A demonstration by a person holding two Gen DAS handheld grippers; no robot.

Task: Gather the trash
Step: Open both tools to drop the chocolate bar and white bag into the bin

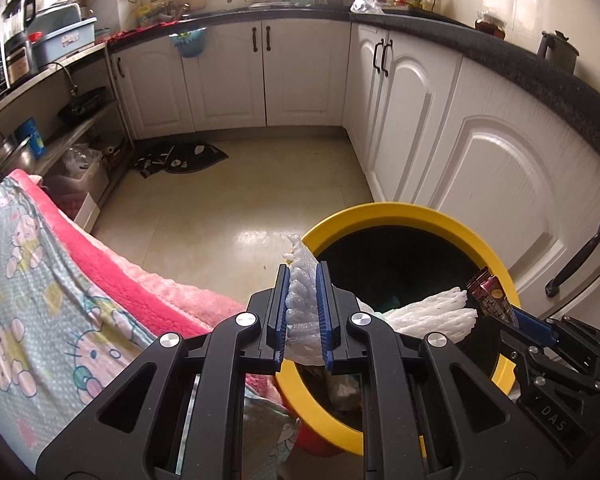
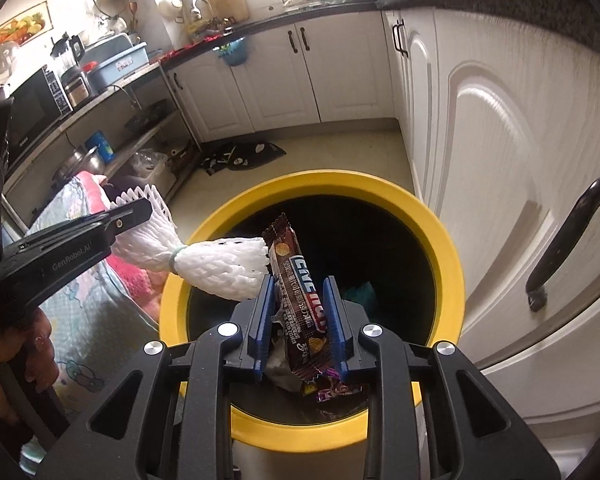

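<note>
A bin with a yellow rim (image 1: 380, 212) (image 2: 320, 182) and a dark inside stands below both grippers, with some trash lying in it. My left gripper (image 1: 302, 270) (image 2: 140, 212) is shut on a white foam net (image 1: 302, 300) (image 2: 220, 264). The net's free end hangs over the bin's mouth. My right gripper (image 2: 298, 282) (image 1: 516, 316) holds a brown snack wrapper (image 2: 296, 280) (image 1: 490, 296) upright between its blue pads, directly above the opening. The wrapper's lower end hangs below the pads. The net's free end almost touches the wrapper.
A pink cartoon-print blanket (image 1: 40, 280) lies left of the bin. White cabinet doors (image 1: 480, 160) with black handles run close along the right. A dark mat (image 1: 180, 158) lies on the pale floor ahead. A metal shelf rack (image 1: 72, 128) stands at the left. A hand (image 2: 20, 344) grips the left tool.
</note>
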